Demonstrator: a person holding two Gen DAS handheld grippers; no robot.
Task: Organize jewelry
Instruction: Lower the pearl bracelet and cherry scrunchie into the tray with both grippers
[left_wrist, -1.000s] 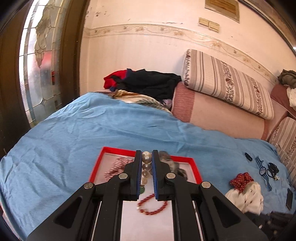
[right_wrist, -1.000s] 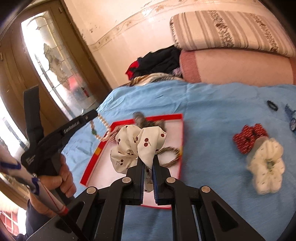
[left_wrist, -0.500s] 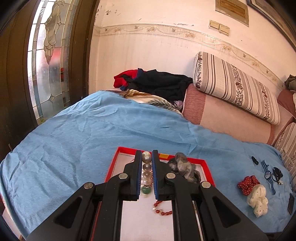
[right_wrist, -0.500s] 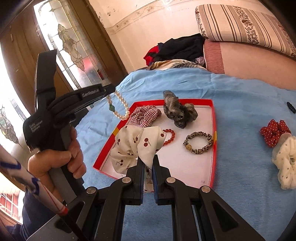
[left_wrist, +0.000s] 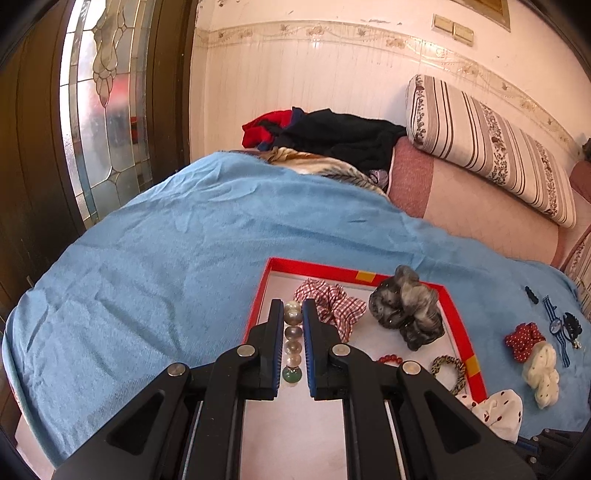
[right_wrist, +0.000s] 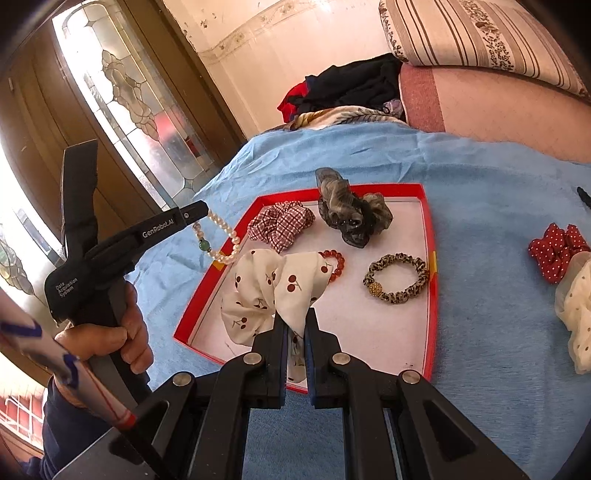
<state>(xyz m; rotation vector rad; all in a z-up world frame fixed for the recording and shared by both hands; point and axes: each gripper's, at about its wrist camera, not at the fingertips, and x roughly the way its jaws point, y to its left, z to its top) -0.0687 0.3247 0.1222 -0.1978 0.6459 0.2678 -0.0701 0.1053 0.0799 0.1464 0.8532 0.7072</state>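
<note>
1. The left gripper (right_wrist: 201, 213) bears the white print "GenRoboLAI" along its finger and "Data Acquisition System" on its body; its jaws are clamped on a pearl bracelet (right_wrist: 221, 240) with one green bead, which hangs just over the left rim of the red tray (right_wrist: 430, 280).
2. From the left wrist view the same bracelet (left_wrist: 293, 341) stands as a column of beads between the closed-in jaws of the left gripper (left_wrist: 293, 314), above the tray (left_wrist: 458, 325).
3. The right gripper (right_wrist: 295, 325) has its jaws pinched on a white cherry-print scrunchie (right_wrist: 273, 291), held over the near part of the tray.
4. Inside the tray lie a red checked scrunchie (right_wrist: 280, 225) and a grey scrunchie (right_wrist: 351, 214) at the far side, a red bead bracelet (right_wrist: 336, 264) partly behind the cherry scrunchie, and a leopard-print hair tie (right_wrist: 397, 277) toward the right rim.
5. Right of the tray, on the blue bedspread (right_wrist: 498, 206), rest a red polka-dot scrunchie (right_wrist: 554, 251) and a cream scrunchie (right_wrist: 576, 314), touching each other.
</note>
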